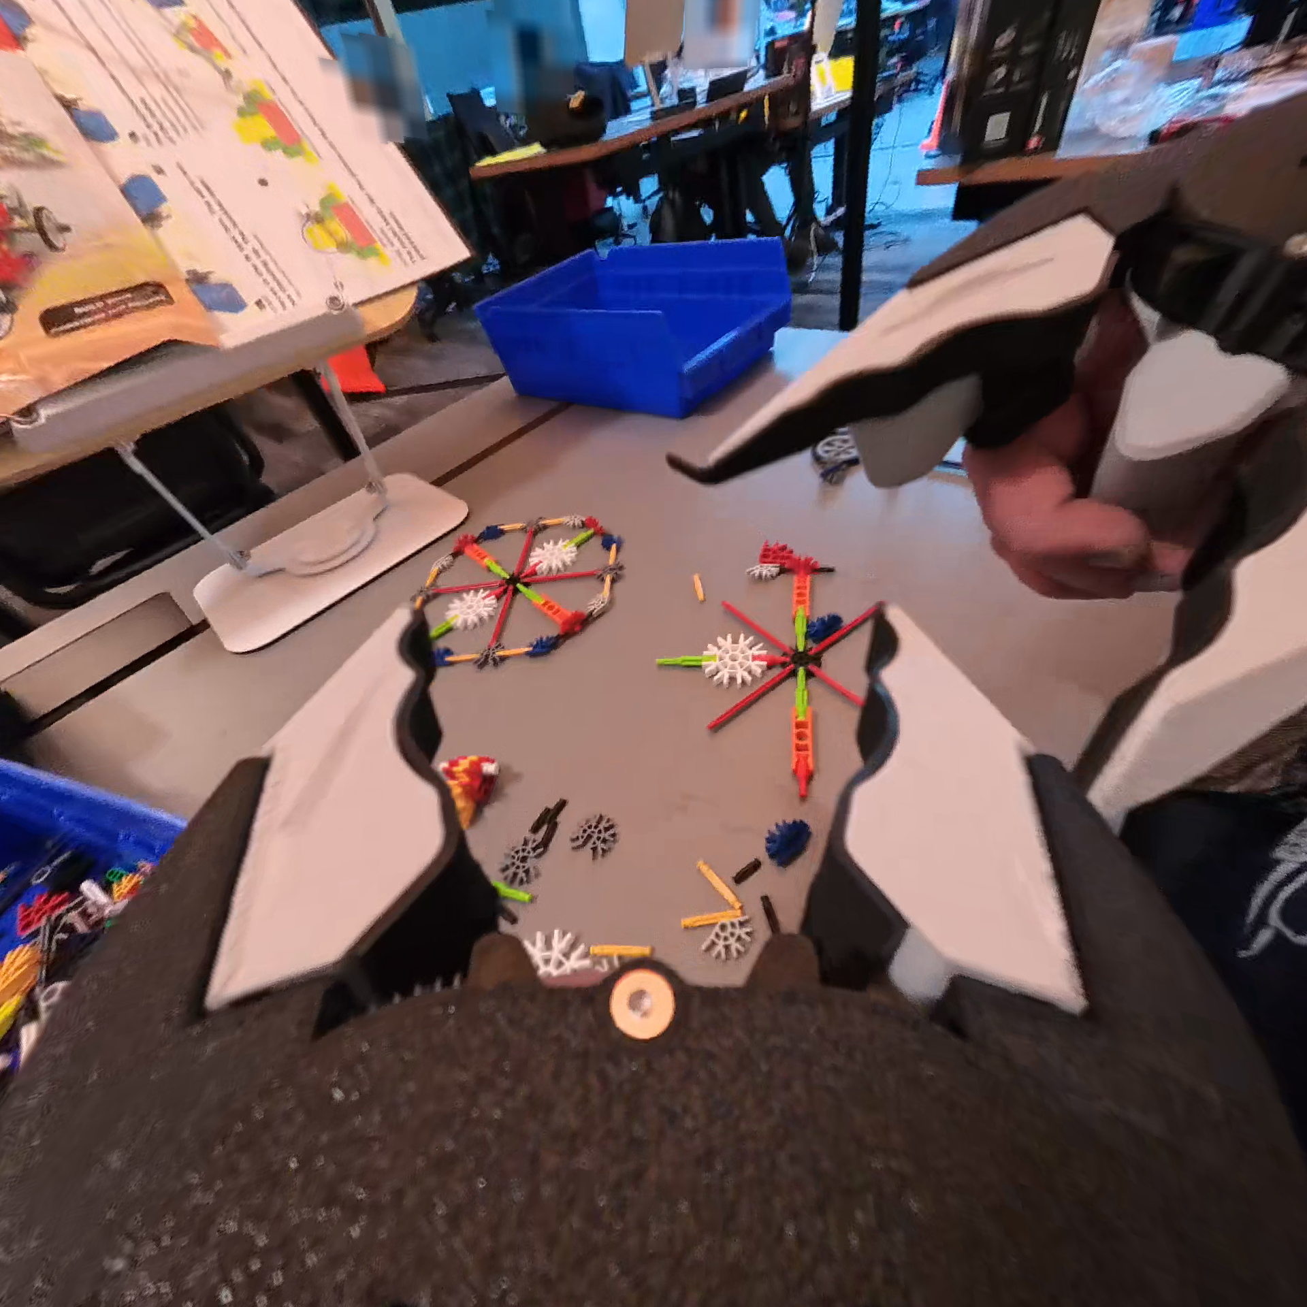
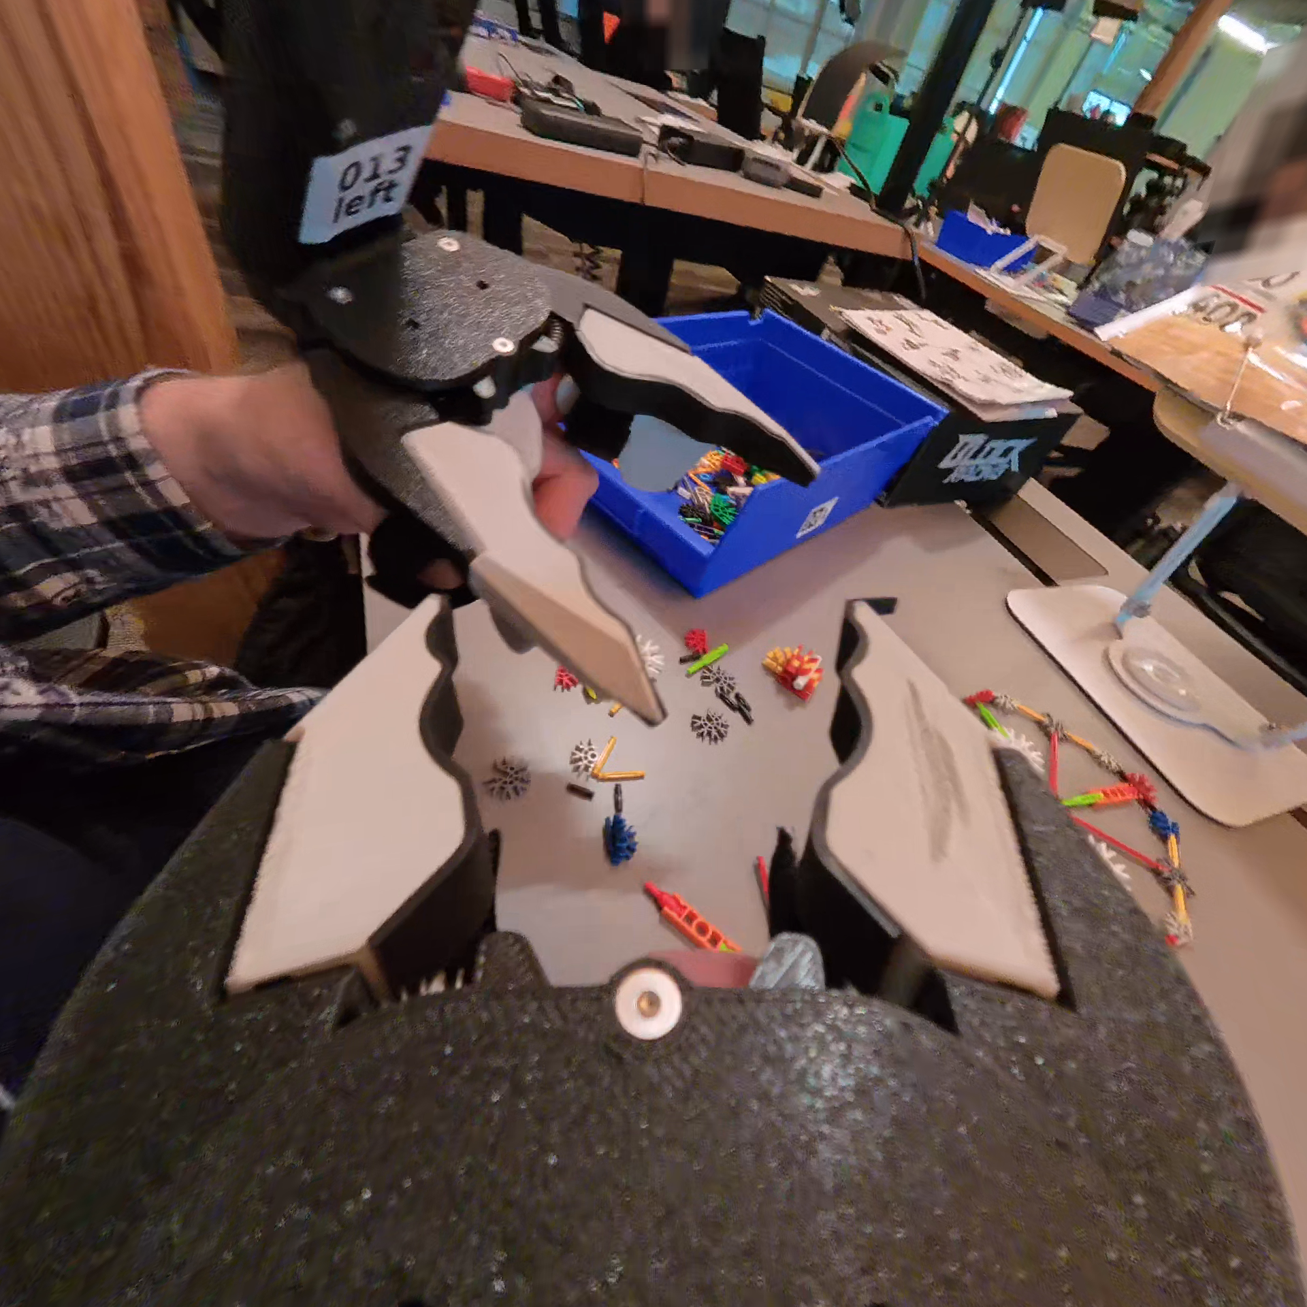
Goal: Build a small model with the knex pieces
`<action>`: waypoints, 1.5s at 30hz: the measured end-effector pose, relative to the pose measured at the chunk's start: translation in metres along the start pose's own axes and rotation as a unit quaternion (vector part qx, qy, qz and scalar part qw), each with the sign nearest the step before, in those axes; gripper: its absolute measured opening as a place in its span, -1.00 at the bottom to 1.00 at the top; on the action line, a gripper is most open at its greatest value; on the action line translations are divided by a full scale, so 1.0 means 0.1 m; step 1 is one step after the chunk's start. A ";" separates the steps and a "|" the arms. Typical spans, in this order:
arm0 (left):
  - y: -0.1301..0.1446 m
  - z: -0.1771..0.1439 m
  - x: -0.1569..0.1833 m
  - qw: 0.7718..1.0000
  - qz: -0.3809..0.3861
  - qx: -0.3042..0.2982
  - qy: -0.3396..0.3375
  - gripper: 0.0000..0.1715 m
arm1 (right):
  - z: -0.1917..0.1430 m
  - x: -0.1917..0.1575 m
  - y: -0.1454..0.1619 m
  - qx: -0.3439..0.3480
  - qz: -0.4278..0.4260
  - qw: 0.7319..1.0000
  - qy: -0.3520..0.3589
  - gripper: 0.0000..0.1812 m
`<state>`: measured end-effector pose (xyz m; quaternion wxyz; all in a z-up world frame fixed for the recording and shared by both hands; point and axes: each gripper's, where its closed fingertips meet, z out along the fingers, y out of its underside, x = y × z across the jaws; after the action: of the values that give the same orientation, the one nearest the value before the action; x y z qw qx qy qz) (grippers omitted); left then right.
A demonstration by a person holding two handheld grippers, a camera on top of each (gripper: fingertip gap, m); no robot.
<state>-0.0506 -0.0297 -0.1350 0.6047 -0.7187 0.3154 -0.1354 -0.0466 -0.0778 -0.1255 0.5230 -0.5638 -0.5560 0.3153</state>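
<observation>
My left gripper (image 1: 647,622) is open and empty above the grey table (image 1: 636,742). Under it lie a finished wheel of rods and connectors (image 1: 520,590), a half-built spoke assembly (image 1: 796,661) and loose pieces: a blue connector (image 1: 787,841), grey connectors (image 1: 594,834) and yellow rods (image 1: 714,898). My right gripper (image 2: 651,608) is open and empty over the same pieces, with the blue connector (image 2: 620,838) and an orange-red piece (image 2: 689,919) between its fingers. The left gripper (image 2: 735,593), held by a hand, hovers open ahead of it. A finger (image 1: 919,339) of the right gripper shows at upper right.
A blue bin (image 2: 778,396) holding mixed pieces stands behind the loose parts. Another blue bin (image 1: 636,325) stands at the far table edge. An instruction booklet (image 1: 212,177) rests on a white stand (image 1: 332,559). A black box (image 2: 983,452) sits beside the bin. The left tips stand about 15 cm off the half-built spoke assembly (image 1: 796,661).
</observation>
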 end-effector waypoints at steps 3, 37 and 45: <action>0.14 0.10 -0.04 1.000 -0.002 -0.027 -0.010 0.40 | 0.08 0.15 0.15 -0.042 0.016 0.998 0.033 0.28; 1.09 0.34 -0.25 0.968 -0.127 -0.218 -0.004 0.46 | -0.53 0.88 1.91 -0.290 0.130 0.941 0.111 0.74; 1.32 0.33 -0.28 0.961 -0.142 -0.234 -0.032 0.29 | -0.48 0.85 2.06 -0.292 0.124 0.941 0.116 0.72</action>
<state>-0.0906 0.0042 -0.2632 0.4039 -0.8816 0.2134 -0.1191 0.0752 0.0257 -0.2878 0.3528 -0.7892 -0.4845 0.1337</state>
